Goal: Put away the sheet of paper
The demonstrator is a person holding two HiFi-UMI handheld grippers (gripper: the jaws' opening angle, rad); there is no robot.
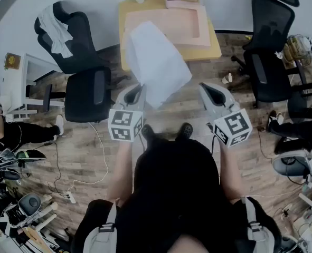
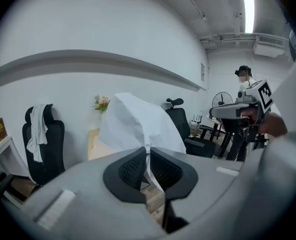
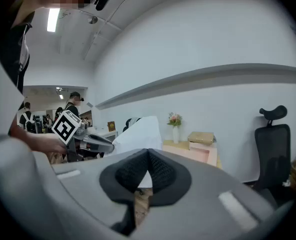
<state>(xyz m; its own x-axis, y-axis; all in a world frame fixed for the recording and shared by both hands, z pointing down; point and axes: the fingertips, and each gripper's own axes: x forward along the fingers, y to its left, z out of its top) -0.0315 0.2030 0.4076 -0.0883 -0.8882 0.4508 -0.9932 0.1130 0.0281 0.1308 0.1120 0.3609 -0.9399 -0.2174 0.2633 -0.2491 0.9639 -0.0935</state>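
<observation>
Between jaws of left gripper, sheet of paper (head view unclear)

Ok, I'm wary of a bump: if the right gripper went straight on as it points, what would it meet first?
Probably the sheet of paper held by the left gripper; the table lies beyond it. Depth is unclear.

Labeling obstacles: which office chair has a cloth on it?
The black chair at far left by the wall: a white cloth drapes over its backrest. The others are bare.
</observation>
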